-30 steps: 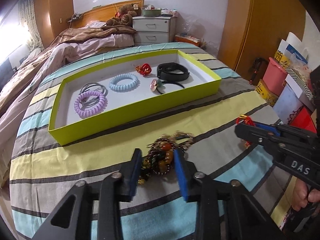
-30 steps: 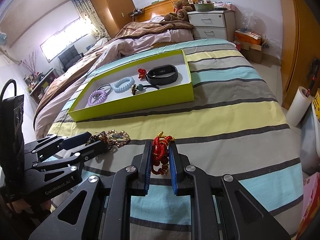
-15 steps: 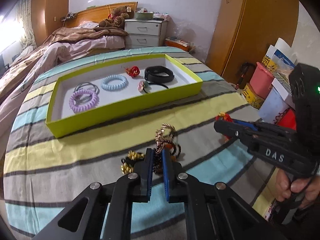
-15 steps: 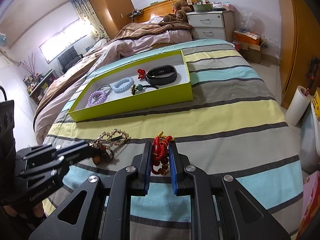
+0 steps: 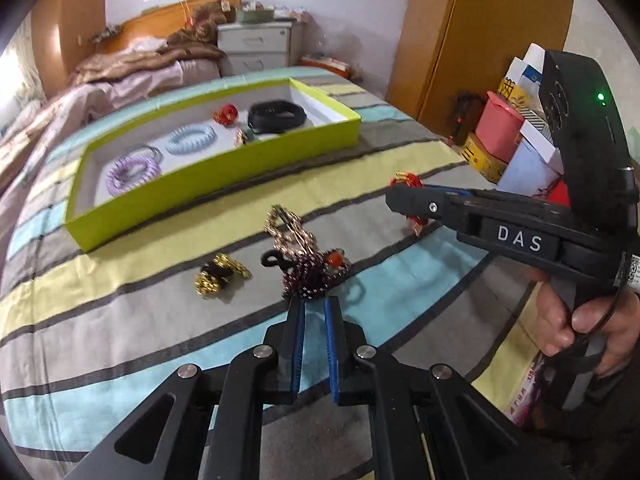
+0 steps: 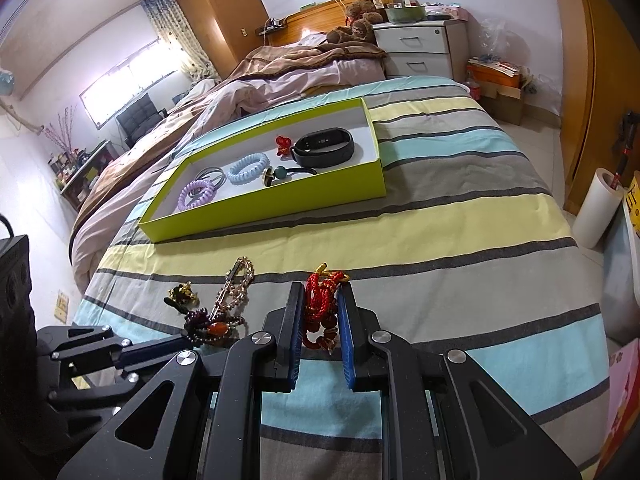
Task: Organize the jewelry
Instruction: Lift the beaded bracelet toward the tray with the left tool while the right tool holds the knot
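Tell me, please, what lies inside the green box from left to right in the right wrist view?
Purple coil hair tie → grey hair ties → blue coil hair tie → hair tie with a teal bead → black wristband. The small red piece sits above the bead tie, so its place is unclear.

Bare bedspread (image 6: 460, 240) before green tray (image 6: 280, 208); tray right end free

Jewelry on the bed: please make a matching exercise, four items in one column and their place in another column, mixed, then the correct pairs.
Items:
1. red bead bracelet
2. dark bead bracelet
3. purple coil hair tie
4. gold piece

Places:
A. in the green box
B. loose on the bedspread
C. in the right hand-held gripper
D. at the left hand-held gripper tips

Pairs: 1-C, 2-D, 3-A, 4-B
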A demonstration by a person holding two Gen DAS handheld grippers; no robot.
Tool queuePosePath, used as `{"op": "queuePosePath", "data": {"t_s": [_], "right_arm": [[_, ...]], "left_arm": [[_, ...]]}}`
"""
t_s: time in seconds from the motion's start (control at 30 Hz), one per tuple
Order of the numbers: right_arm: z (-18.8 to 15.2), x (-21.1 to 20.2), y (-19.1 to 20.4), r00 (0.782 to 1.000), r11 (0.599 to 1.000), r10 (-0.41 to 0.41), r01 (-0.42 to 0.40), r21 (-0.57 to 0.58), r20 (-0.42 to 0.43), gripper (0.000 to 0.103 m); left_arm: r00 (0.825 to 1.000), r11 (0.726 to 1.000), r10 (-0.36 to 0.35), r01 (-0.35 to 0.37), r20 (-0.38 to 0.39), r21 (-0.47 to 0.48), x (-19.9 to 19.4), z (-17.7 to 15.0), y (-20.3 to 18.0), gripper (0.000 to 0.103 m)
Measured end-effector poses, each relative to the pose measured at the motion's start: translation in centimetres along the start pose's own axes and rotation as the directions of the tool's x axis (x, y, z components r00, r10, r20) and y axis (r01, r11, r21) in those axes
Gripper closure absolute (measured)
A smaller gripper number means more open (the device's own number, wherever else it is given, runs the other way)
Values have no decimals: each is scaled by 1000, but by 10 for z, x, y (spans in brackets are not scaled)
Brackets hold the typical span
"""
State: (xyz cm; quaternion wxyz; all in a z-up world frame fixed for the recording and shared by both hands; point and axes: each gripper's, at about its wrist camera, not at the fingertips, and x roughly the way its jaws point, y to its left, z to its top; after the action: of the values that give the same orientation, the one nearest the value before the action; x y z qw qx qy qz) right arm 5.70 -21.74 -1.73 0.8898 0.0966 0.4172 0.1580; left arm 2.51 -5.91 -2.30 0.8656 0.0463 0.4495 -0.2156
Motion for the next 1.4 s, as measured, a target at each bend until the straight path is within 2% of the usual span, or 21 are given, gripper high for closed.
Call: {"op": "queuePosePath", "data": {"t_s": [0.03, 0.1, 0.13, 0.17, 0.3, 0.4, 0.6, 0.7, 0.73, 0.83, 1.1, 1.4], "right_arm": [[0, 0, 0, 1000, 1000, 1, -1, 0, 0, 86], [1, 0, -1, 1000, 1000, 1, -1, 2, 1, 86], [1, 0, -1, 1000, 1000, 3, -3, 4, 2, 86], [0, 0, -1, 1000, 1000, 4, -4, 5, 1, 86], [0, 1, -1, 1000, 1000, 6, -6, 7, 0, 86], [0, 1, -1, 1000, 1000, 8, -8, 8, -1, 86], [-2, 1, -4, 1000, 1000, 9, -9, 16, -2, 86], [-2, 1, -4, 1000, 1000, 9, -9, 16, -3, 86], [-2, 1, -4, 1000, 1000, 8, -8, 16, -3, 86], [-2, 0, -4, 1000, 1000, 10, -10, 13, -2, 86], [-4, -3, -6, 1000, 1000, 4, -4, 17, 4, 86], [-5, -10, 0, 1000, 1000, 1, -1, -3, 14, 86]], "left_arm": [[1000, 1000, -4, 4, 13, -4, -3, 0, 1, 91], [999, 1000, 3, -3, 42, -7, -8, 2, 4, 69], [999, 1000, 10, -9, 41, -9, -8, 3, 5, 48], [999, 1000, 23, -23, 33, -13, -6, 4, 6, 44], [1000, 1000, 11, -11, 22, -17, 3, 10, 5, 44], [999, 999, 51, -51, 19, -1, 11, 13, -1, 44], [999, 999, 47, -47, 0, -8, 23, 15, -3, 46], [998, 998, 56, -56, -5, -10, 26, 17, -3, 61], [999, 999, 53, -53, -6, -12, 26, 17, -3, 69], [998, 998, 55, -55, -8, -7, 24, 16, -4, 75], [1000, 1000, 16, -16, -9, -8, 12, 4, -8, 76], [999, 999, 36, -35, 27, -37, -5, 1, 2, 76]]}}
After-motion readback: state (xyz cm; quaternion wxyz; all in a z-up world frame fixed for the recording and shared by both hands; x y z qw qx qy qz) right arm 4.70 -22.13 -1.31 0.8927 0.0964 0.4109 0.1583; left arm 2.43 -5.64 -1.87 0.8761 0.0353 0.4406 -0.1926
